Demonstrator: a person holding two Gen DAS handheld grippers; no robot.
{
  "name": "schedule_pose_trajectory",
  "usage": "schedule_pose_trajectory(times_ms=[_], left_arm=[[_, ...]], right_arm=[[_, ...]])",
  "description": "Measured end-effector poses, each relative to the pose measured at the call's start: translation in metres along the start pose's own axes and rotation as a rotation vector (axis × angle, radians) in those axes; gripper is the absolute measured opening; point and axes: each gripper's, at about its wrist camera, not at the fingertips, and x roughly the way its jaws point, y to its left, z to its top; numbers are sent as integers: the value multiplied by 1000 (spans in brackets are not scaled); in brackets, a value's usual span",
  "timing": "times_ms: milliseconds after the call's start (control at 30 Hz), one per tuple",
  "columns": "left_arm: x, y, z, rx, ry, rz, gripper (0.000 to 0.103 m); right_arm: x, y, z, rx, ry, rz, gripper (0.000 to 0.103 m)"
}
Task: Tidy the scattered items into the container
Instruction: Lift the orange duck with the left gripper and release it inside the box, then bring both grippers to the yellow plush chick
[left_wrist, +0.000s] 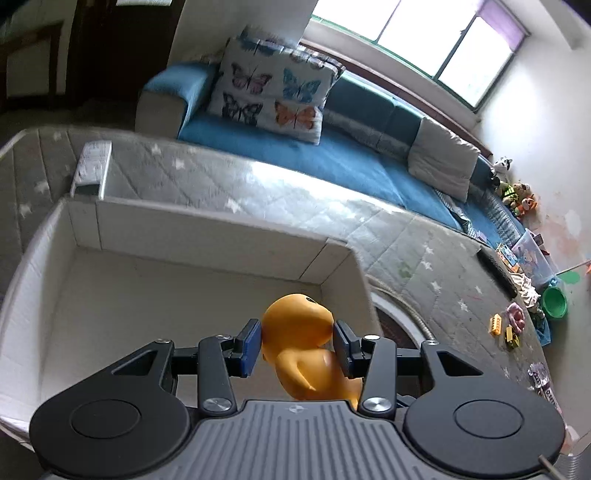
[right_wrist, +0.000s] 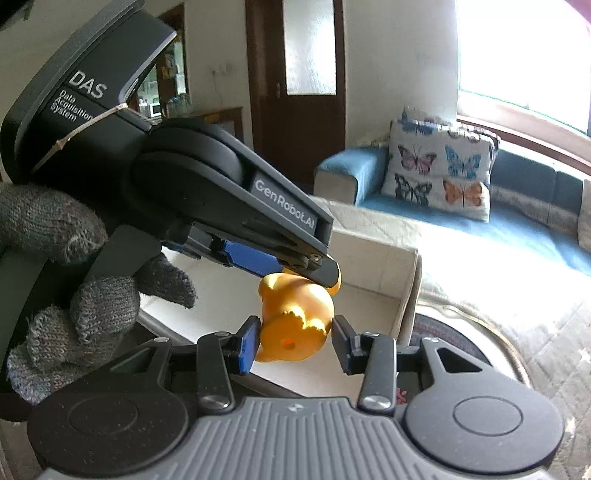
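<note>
Your left tongs (left_wrist: 297, 343) are clamped on the orange rubber duck (left_wrist: 303, 343): both blue pads press its neck, with the head poking out past the tips and the body bulging back toward the camera. They hold it in the air above the white cardboard box (left_wrist: 207, 225), whose open inside lies directly under and to the left of the tips. Beyond the box, further forward, runs the blue sofa (left_wrist: 332, 155) with a butterfly cushion (left_wrist: 273, 92) leaning on its back. Off to the right of these tongs, well apart on the grey quilted mat (left_wrist: 424, 266), lie a yellow block (left_wrist: 496, 324), a pink toy (left_wrist: 516, 316) and a small yellow vehicle (left_wrist: 512, 338), with a green bowl (left_wrist: 554, 301) just past them.

From the right wrist view, your gloved left hand (right_wrist: 74, 288) grips the left tool at the far left, and its fingers reach down over the duck from above. Your right tongs (right_wrist: 295, 345) stand parted around the duck's underside; the left pad (right_wrist: 248, 345) looks to touch it, while a visible gap separates the right pad (right_wrist: 341, 345) from it, so they hold nothing firmly. The box wall (right_wrist: 384, 269) stands just ahead of the tips, to the right.
</note>
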Motion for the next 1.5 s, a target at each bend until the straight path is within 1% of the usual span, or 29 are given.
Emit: schedule_pose_trajectory(times_ms=[167,333,367,400,567,867,967,1067,1133,1200,1300,1500], left_arm=[[15,8,-4,-19,28,5,45],[20,13,-10,-33,49,5,45],[19,13,-11,-33,52,6,42],[19,15,-12,-35,51,4,41],[5,23,-19,-41,38,17,41],[-25,53,-38,-60,31,108,41],[-33,60,-44,-65,31,115,37],[-37,61,-49,-56,33,120,37],[-40,59,-52,-48,35,123,37],[-43,58,-55,-40,37,126,37],[-45,56,-60,-24,43,137,37],[-52,57,-68,-28,46,152,37]], right_arm=[[22,-12,-2,19,49,-5,42],[27,-14,-7,27,74,-4,43],[26,-14,-7,26,74,-5,43],[26,-15,-8,26,74,-5,43],[17,-13,-10,25,66,-13,44],[-7,-19,-13,54,24,-53,43],[-14,-25,-12,71,5,-58,43],[-20,-29,-12,75,0,-75,43],[-18,-33,-15,83,15,-86,43],[-17,-36,-15,98,21,-80,40],[-14,-40,-15,121,26,-66,24],[-5,-41,-11,104,26,-75,10]])
